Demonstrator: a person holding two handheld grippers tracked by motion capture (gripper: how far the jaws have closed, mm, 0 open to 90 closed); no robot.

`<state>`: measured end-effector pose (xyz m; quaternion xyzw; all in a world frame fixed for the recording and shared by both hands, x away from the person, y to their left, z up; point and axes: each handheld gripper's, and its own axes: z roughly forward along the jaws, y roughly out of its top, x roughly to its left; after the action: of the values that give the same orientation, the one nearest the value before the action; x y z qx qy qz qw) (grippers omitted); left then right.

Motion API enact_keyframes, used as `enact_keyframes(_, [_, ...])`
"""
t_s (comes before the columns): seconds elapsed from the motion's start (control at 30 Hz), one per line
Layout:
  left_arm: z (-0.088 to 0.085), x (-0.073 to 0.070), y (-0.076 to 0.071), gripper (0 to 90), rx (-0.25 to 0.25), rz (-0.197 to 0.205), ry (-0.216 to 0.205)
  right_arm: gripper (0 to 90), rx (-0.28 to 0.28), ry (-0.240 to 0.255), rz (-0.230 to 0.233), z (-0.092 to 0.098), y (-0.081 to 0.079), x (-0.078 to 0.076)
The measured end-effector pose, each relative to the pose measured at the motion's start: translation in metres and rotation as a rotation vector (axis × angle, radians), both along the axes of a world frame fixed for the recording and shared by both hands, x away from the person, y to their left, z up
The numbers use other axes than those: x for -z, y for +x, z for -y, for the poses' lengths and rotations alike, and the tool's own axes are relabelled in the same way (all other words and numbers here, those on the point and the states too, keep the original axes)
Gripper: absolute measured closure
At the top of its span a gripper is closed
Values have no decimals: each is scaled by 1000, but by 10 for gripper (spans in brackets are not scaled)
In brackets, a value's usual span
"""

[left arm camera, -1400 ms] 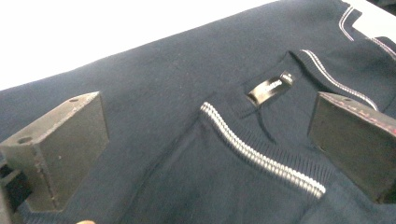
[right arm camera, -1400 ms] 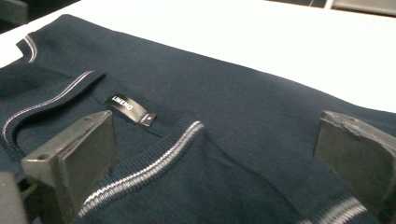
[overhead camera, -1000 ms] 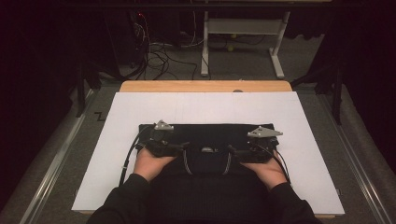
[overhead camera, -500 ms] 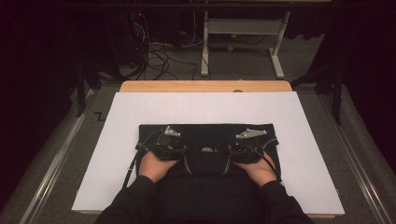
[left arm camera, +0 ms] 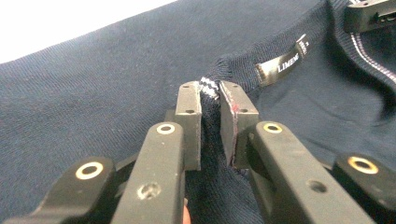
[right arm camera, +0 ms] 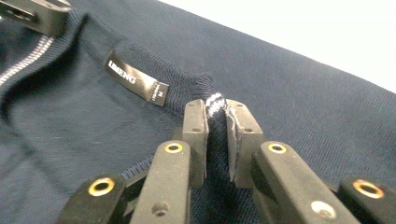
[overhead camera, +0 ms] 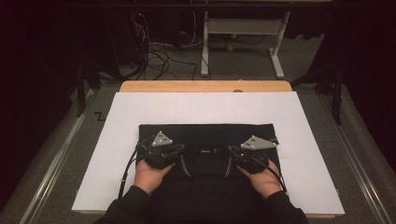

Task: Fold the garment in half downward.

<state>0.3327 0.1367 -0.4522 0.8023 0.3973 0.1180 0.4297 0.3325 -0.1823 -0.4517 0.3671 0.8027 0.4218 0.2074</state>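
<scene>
A dark navy sweater (overhead camera: 205,137) lies flat on the white table sheet (overhead camera: 205,107), its collar toward the person. My left gripper (overhead camera: 180,151) is shut on the left side of the striped collar (left arm camera: 209,88). My right gripper (overhead camera: 231,153) is shut on the collar's right side (right arm camera: 215,101). A black neck label (left arm camera: 280,65) sits inside the collar between the two grippers; the label (right arm camera: 137,81) also appears in the right gripper view. Part of the other gripper (left arm camera: 371,14) shows at the top right corner of the left gripper view.
The white sheet covers a wooden table whose far edge (overhead camera: 205,86) shows bare. Beyond it stand a metal frame (overhead camera: 243,32) and loose cables (overhead camera: 163,51) on the floor. Metal rails (overhead camera: 56,158) run along both sides of the table.
Both grippers have moved toward the person and slightly inward along the collar, pulling the sweater's collar edge nearer the table's front. The hands stay closed on the grippers.
</scene>
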Motion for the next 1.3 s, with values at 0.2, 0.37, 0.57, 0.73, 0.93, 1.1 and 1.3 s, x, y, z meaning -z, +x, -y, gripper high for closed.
enact_keyframes(0.2, [0, -3, -23, 751, 20, 58, -57, 800, -18, 25, 54, 6, -21, -4])
enact_keyframes(0.37, [-6, -11, -42, 751, 41, 91, -79, 802, -29, 52, 70, 14, -36, -7])
enact_keyframes(0.57, [-7, -16, -65, 750, 74, 113, -79, 803, -58, 84, 103, 19, -58, -17])
enact_keyframes(0.73, [-10, -22, -84, 750, 104, 129, -85, 802, -93, 95, 111, 23, -79, -19])
enact_keyframes(0.93, [-13, -22, -107, 747, 121, 148, -82, 806, -133, 98, 116, 30, -104, -21])
enact_keyframes(1.1, [-12, -19, -118, 746, 129, 148, -72, 806, -150, 95, 107, 31, -115, -19])
enact_keyframes(1.3, [-9, -15, -128, 744, 151, 132, -67, 806, -156, 97, 95, 34, -124, -18])
